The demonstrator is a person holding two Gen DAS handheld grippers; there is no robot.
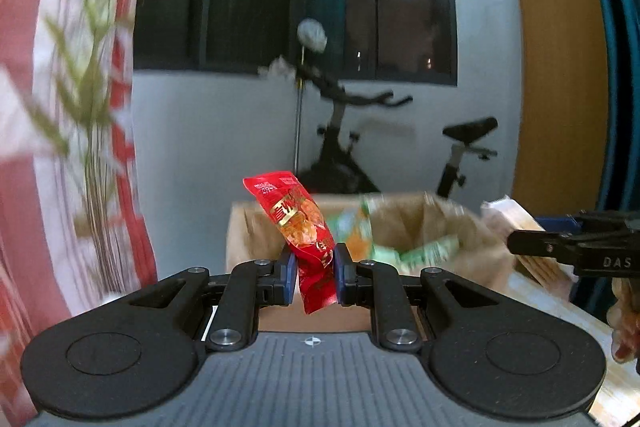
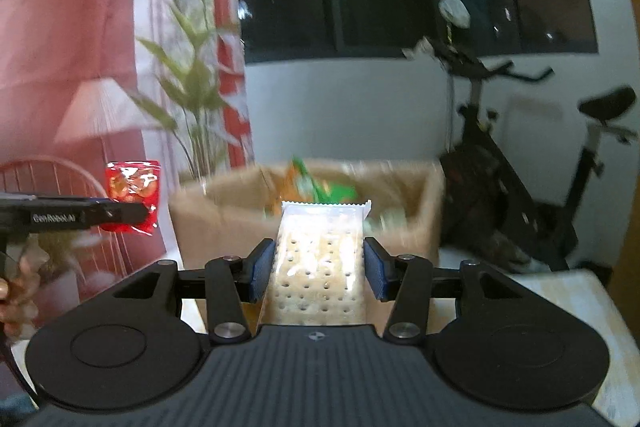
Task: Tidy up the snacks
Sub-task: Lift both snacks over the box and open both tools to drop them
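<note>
A: While the left gripper [image 1: 313, 269] pinches the red snack packet [image 1: 304, 231] before the cardboard box [image 1: 256, 227], what's the right doing?

B: The right gripper [image 2: 319, 269] clamps a clear cracker pack [image 2: 320, 259] near that box, which holds green packets [image 1: 420, 251].

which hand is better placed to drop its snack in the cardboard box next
Probably left. The left tool holds its red packet right against the cardboard box opening. The right tool grips the cracker pack seemingly a bit short of the rim.
</note>
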